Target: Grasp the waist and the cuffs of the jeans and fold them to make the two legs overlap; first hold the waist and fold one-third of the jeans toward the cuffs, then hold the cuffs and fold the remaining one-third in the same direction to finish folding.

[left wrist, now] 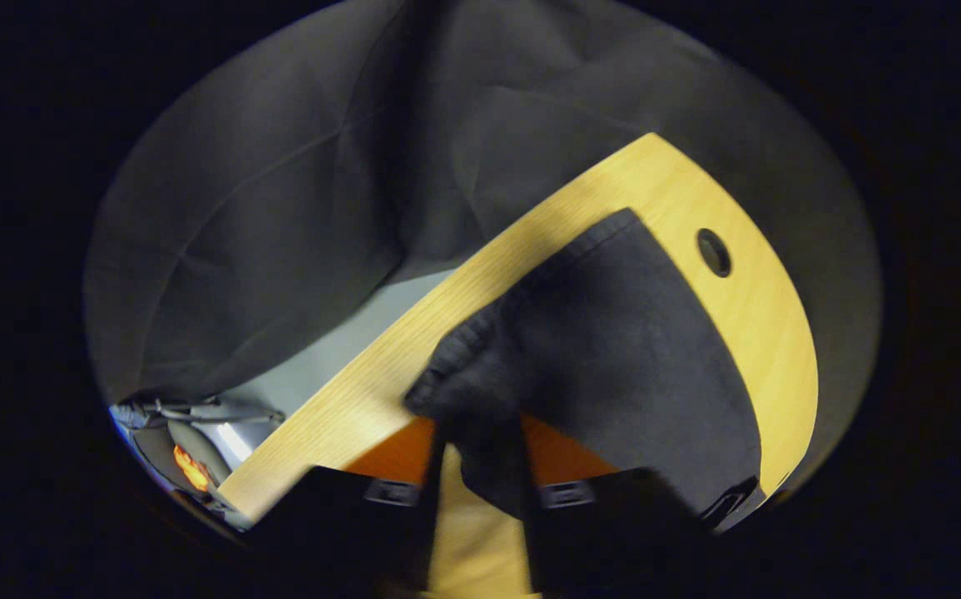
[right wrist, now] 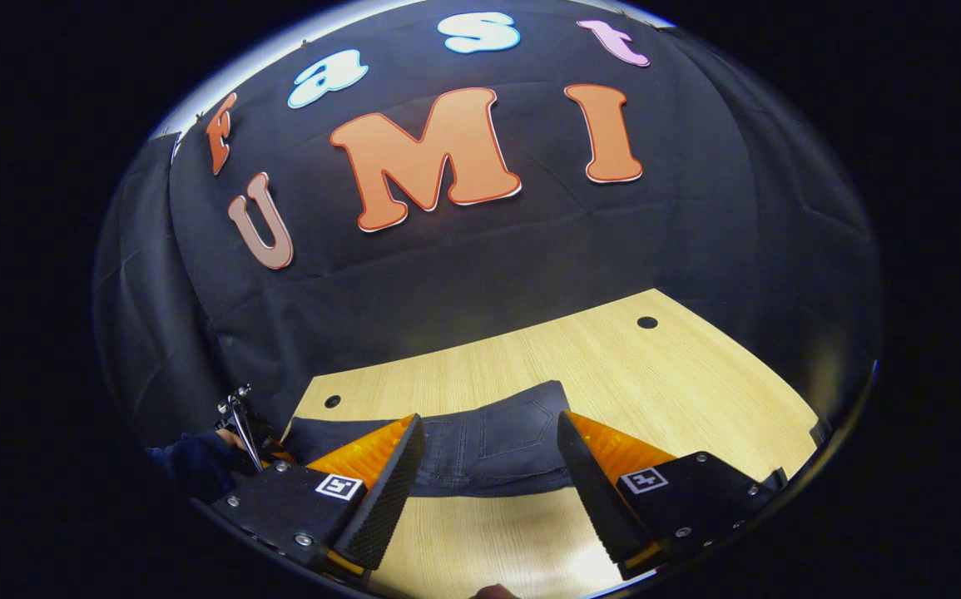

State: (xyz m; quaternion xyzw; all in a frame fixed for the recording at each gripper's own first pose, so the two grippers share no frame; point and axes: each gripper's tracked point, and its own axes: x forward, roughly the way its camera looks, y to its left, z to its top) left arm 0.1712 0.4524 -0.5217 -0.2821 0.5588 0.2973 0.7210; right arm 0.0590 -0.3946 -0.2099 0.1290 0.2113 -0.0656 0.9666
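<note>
No legible text is seen apart from the wall cloth. Square black-and-white coded markers are borne on both fingers (right wrist: pixel 380 499) of the right gripper (right wrist: pixel 488 491); nothing can be read from them.

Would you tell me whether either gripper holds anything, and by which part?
The left gripper pinches the jeans at a hemmed edge. The right gripper is open, holding nothing.

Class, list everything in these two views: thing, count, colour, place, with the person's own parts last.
jeans: one, dark grey, flat on the table, one end lifted in the left gripper.
table: one, light wood, round holes near its edges, before the black cloth wall.
left gripper: one, black with orange fingers, holding a bunch of jeans cloth.
right gripper: one, black with orange fingers, open above the jeans.
sleeve: one, dark blue, at the left edge of the right gripper view.
</note>
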